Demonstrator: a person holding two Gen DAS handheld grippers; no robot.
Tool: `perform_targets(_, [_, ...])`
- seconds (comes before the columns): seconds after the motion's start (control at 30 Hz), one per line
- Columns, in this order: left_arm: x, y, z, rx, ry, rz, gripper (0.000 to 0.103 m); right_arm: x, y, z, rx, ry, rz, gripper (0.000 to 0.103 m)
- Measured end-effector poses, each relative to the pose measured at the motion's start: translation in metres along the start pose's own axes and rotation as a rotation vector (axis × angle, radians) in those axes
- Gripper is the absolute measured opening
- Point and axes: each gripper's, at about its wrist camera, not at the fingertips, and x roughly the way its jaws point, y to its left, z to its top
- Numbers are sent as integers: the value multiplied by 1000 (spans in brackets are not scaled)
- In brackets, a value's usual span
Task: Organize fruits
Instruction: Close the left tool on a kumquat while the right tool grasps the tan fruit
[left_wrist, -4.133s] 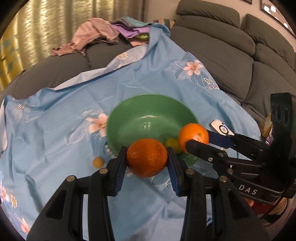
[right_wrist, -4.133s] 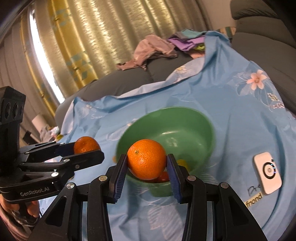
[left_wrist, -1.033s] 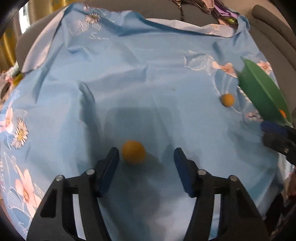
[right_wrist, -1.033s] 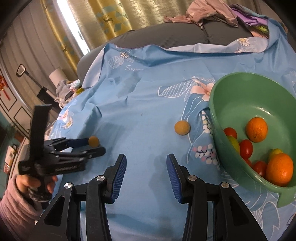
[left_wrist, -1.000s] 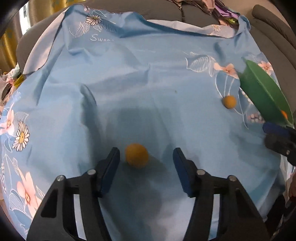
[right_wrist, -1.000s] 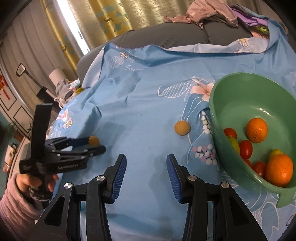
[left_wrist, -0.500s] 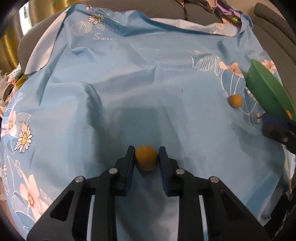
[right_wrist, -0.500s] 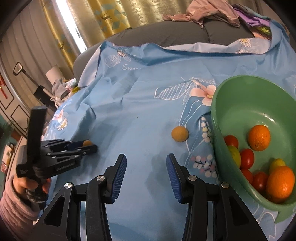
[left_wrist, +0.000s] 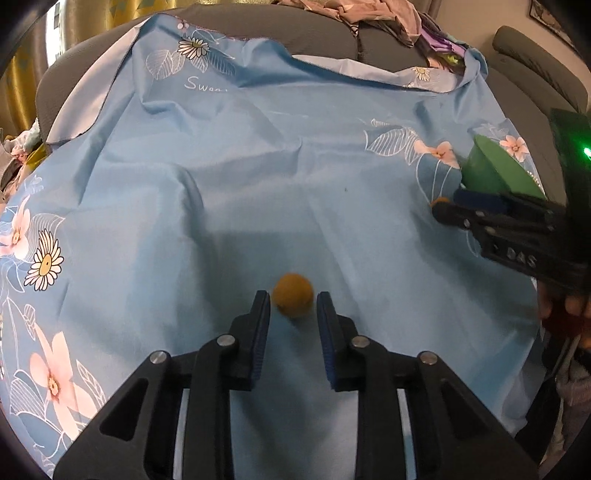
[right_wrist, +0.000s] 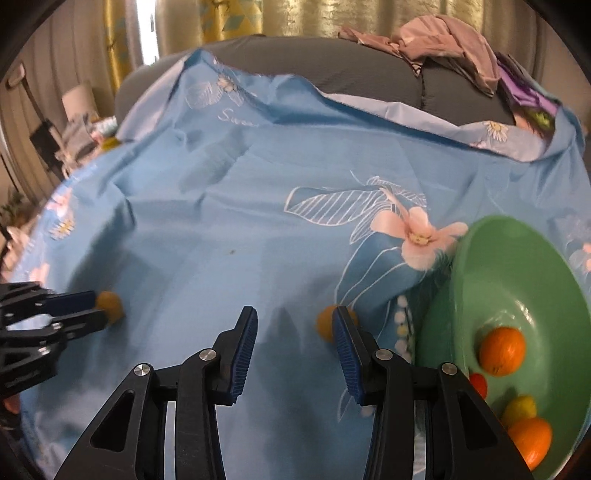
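Observation:
My left gripper (left_wrist: 293, 304) has its jaws close around a small yellow-orange fruit (left_wrist: 293, 299) on the blue floral cloth (left_wrist: 229, 177); whether the pads press on it I cannot tell. The same fruit (right_wrist: 109, 305) shows at the left gripper's tips in the right wrist view. My right gripper (right_wrist: 293, 323) is open and empty, low over the cloth. A second small yellow-orange fruit (right_wrist: 325, 326) lies just behind its right finger. The green bowl (right_wrist: 491, 266) at the right holds two oranges (right_wrist: 502, 350), small red fruits and a yellow one.
The cloth covers a grey sofa (right_wrist: 332, 70) with a heap of clothes (right_wrist: 443, 40) at the back. The bowl's edge (left_wrist: 495, 170) and the right gripper (left_wrist: 491, 218) show at the right in the left wrist view. Curtains hang behind.
My left gripper closed in from wide open around the small fruit, then its jaws eased slightly apart. My right gripper moved forward and down toward the second small fruit by the bowl.

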Motion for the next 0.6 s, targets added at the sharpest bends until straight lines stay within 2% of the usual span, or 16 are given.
perform_targets(0.13, [3, 3, -2, 6, 12, -9, 25, 11, 1, 7, -23, 17, -46, 45])
perform_targets(0.37, [15, -5, 10, 45, 34, -13, 28, 26, 0, 14, -36, 69, -76, 45])
perform_targets(0.43, [17, -8, 11, 61, 38, -8, 25, 31, -2, 13, -29, 88, -52, 45])
perform_targets(0.53, [18, -10, 14, 69, 32, -19, 25, 30, -7, 9, 14, 101, 50, 43])
perform_targets(0.6, [21, -10, 15, 71, 38, -20, 26, 27, -9, 7, 22, 92, 67, 41])
